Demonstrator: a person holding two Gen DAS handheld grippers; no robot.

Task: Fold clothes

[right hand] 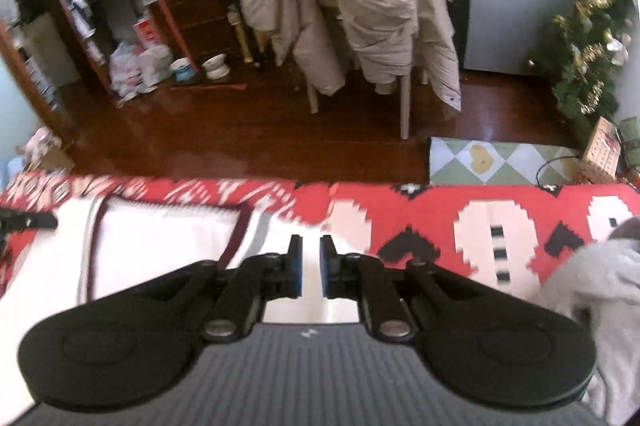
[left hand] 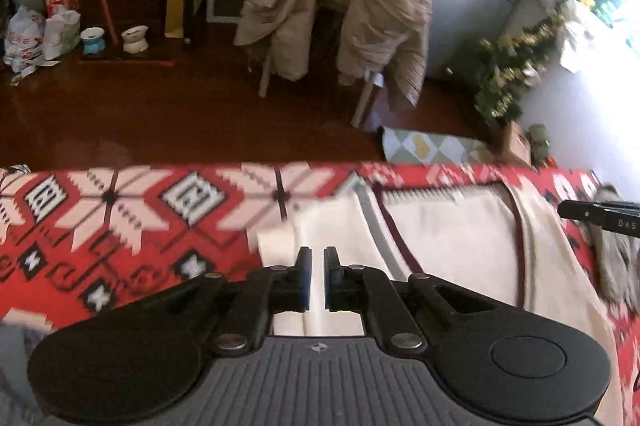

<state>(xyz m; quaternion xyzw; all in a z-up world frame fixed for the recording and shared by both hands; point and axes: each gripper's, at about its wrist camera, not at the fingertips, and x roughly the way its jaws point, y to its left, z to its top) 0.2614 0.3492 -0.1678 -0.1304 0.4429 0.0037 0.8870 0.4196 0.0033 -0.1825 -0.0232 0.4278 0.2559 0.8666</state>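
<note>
We work over a cream knitted garment with dark maroon and grey trim, spread on the red, white and black patterned blanket. Our left gripper is clenched nearly shut at the garment's 9 o'clock edge; whether cloth is pinched we cannot tell. Our right gripper stands narrowly parted over the 3 o'clock edge, its hold equally unclear. We should lift both edges evenly. A grey fleecy garment at 4 o'clock crowds the fold.
</note>
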